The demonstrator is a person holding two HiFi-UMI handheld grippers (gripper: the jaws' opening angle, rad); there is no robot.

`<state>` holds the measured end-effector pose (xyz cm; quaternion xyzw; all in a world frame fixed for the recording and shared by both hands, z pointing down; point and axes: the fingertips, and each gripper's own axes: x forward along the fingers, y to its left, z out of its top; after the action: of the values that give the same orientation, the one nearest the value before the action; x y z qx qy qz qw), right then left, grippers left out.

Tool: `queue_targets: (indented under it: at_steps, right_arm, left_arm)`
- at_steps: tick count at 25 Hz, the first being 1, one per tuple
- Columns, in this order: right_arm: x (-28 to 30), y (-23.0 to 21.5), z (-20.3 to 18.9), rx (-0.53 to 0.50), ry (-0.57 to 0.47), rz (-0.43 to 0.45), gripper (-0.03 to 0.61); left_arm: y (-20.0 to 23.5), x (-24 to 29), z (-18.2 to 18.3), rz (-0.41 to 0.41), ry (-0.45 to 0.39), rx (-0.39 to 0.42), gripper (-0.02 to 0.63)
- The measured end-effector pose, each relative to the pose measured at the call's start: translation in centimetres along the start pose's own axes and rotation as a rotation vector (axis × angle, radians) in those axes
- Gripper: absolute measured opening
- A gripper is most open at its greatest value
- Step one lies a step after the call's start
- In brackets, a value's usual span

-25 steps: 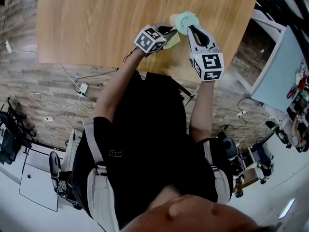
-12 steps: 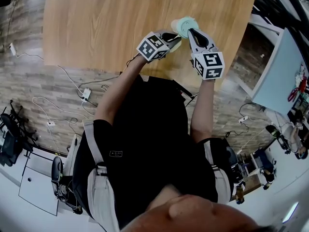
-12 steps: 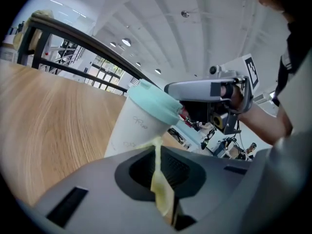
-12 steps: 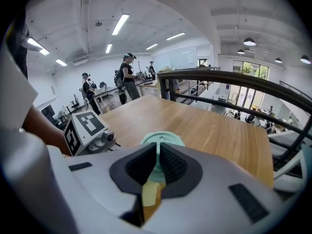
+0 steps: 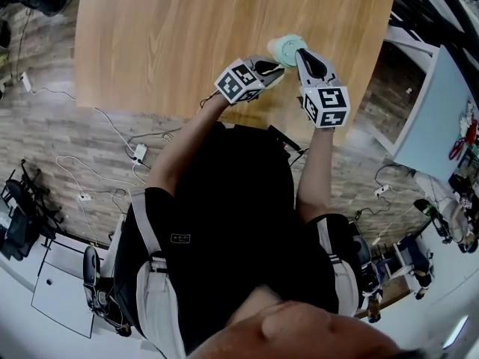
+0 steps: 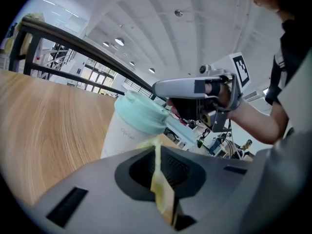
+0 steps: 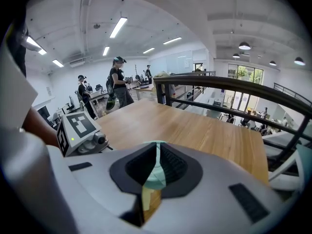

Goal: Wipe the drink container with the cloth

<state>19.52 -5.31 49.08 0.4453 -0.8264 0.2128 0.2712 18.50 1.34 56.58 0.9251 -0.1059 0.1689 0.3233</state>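
Observation:
The drink container (image 5: 285,47), a white cup (image 6: 125,133) with a mint lid, stands near the front edge of the wooden table (image 5: 172,43). My right gripper (image 5: 300,51) is shut on its lid, and the mint rim (image 7: 155,172) shows between the jaws. My left gripper (image 5: 272,68) is shut on a yellow cloth (image 6: 162,189), which it holds against the cup's near left side. In the left gripper view the cloth's tip touches the cup just under the lid. The right gripper (image 6: 195,87) reaches in above the lid from the right.
The table's front edge runs just under both grippers. Cables and a power strip (image 5: 138,152) lie on the floor at the left. A pale desk (image 5: 430,118) stands to the right. A dark railing (image 7: 234,89) crosses behind the table, and people (image 7: 119,82) stand far back.
The left gripper with the cloth has shifted slightly along the cup's side. The right gripper keeps its hold on the lid. The head view has drifted a little.

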Motion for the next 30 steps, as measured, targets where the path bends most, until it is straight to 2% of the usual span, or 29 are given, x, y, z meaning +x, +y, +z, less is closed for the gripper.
queue_targets:
  at_steps: [9,15,19,24,30]
  right_arm:
    - [-1.2,-0.8,1.0,0.031,-0.059,-0.038,0.040]
    - [-2.5,-1.3,2.0,0.061,-0.108,-0.064,0.040]
    - [-3.9,-1.3,2.4,0.068,-0.142,-0.111,0.040]
    - [-4.8,-0.9,3.6,0.112,-0.211,-0.149,0.040]
    - [-5.8,-0.5,4.0,0.158,-0.270,-0.179,0.040]
  left_arm:
    - [-2.7,-1.6,1.0,-0.056,-0.030,0.041,0.034]
    - [-4.1,-3.6,2.6,-0.058,-0.083,0.068,0.034]
    - [-4.9,-5.6,4.2,-0.026,-0.137,0.086,0.034]
    - [-4.9,-8.7,7.4,0.018,-0.255,0.049,0.034]
    - [-4.8,-11.9,10.6,0.109,-0.365,0.092,0.034]
